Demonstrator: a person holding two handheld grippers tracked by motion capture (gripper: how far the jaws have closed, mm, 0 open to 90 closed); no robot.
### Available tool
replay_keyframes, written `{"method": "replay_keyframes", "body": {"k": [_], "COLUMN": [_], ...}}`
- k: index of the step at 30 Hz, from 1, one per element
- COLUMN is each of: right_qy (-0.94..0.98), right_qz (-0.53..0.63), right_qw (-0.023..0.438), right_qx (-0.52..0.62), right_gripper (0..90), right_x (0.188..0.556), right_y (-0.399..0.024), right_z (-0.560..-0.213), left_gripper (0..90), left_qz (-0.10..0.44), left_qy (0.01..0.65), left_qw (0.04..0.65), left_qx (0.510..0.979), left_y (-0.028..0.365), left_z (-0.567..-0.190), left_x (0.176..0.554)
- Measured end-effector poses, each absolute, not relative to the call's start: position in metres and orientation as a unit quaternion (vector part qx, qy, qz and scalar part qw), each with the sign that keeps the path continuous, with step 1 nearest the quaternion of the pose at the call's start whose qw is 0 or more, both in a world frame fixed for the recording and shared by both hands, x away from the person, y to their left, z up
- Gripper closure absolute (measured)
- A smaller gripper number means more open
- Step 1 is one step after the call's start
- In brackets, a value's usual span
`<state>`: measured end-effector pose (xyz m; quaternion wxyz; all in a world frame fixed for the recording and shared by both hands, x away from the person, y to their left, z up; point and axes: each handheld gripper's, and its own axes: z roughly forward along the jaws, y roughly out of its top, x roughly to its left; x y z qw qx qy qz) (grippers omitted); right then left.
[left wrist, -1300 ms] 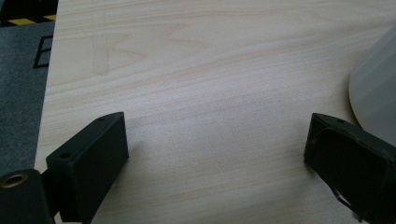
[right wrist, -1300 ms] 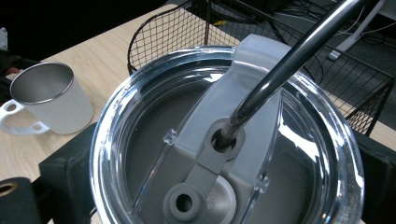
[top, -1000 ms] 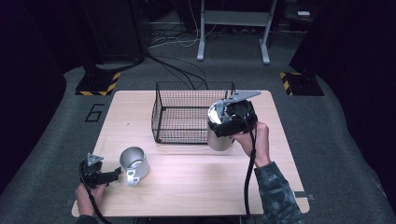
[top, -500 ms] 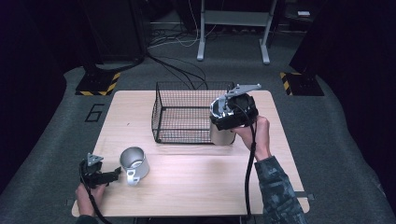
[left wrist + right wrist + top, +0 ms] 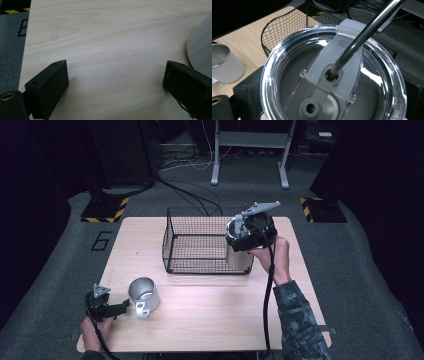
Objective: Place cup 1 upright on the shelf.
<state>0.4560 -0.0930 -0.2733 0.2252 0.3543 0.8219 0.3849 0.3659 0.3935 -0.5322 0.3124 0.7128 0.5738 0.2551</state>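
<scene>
- The counter [image 5: 210,315] is pale wood with fine straight grain, standing on grey carpet in a dark room; a black-and-yellow striped plate [image 5: 104,210] and a metal stand [image 5: 250,155] lie on the floor beyond the basket.
- The wire basket [image 5: 200,242] sits at the counter's far middle: black mesh, rectangular, open-topped.
- The steel tumbler [image 5: 239,251] is at the basket's right end, held up at its rim (whether it is inside the mesh or just outside, I cannot tell).
- In the right gripper view its clear round lid [image 5: 332,75] carries a frosted slider, and a shiny metal straw [image 5: 364,35] passes through the hole.
- The right tool [image 5: 250,237] is clamped on the tumbler, jaws either side of the lid.
- The metal cup [image 5: 144,295] stands well in front of the basket, to its left: open-mouthed, matte silver.
- The left tool [image 5: 120,308] rests just left of that cup, jaws wide apart over bare wood.
</scene>
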Motion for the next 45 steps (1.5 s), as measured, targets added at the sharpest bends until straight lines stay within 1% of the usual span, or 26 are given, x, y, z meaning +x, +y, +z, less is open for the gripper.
{"method": "replay_keyframes", "body": {"k": [12, 28, 36, 45], "right_qy": [0.822, 0.82, 0.821, 0.82], "right_qz": [0.384, 0.379, 0.372, 0.365], "right_qw": [0.231, 0.235, 0.235, 0.231], "right_qx": [0.351, 0.36, 0.365, 0.375], "right_gripper": [3.5, 3.5, 3.5, 3.5], "right_x": [0.468, 0.499, 0.514, 0.538], "right_y": [-0.086, -0.079, -0.074, -0.071], "right_z": [-0.265, -0.263, -0.269, -0.285], "left_gripper": [6.2, 6.2, 6.2, 6.2], "left_qz": [0.255, 0.255, 0.255, 0.255], "left_qy": [0.574, 0.573, 0.573, 0.573], "left_qw": [0.312, 0.311, 0.311, 0.312], "left_qx": [0.713, 0.714, 0.714, 0.713], "left_y": [0.394, 0.394, 0.394, 0.394], "left_z": [-0.532, -0.532, -0.532, -0.532], "left_x": [0.366, 0.366, 0.366, 0.366]}}
